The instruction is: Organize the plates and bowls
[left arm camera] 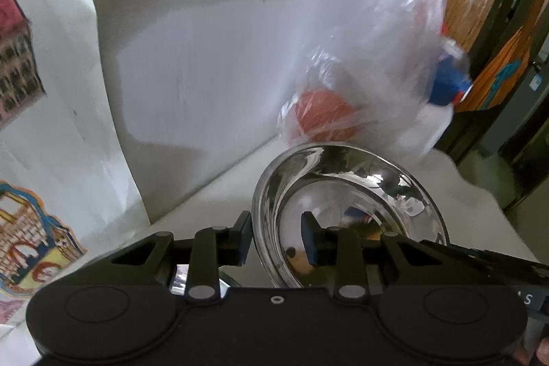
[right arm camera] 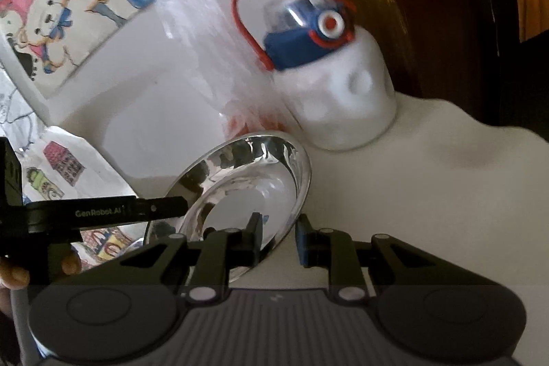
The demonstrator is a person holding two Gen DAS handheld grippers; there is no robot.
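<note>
A white table stands against a pale wall with cartoon stickers on the left. At the far side a clear plastic bag slumps against the wall with something orange-red inside. Just right of it sits a white bottle with a blue cap and a red loop handle.

Nearer, a shiny steel bowl rests on the table, apparently tilted. The left tongs straddle its near-left rim, one pad outside and one inside the bowl, closed to a narrow gap; I cannot tell for sure whether the pads press the metal. The right tongs straddle the bowl's near-right rim the same way, narrowed likewise, their contact equally unclear. Fingers curl on the left tool's handle.
</note>
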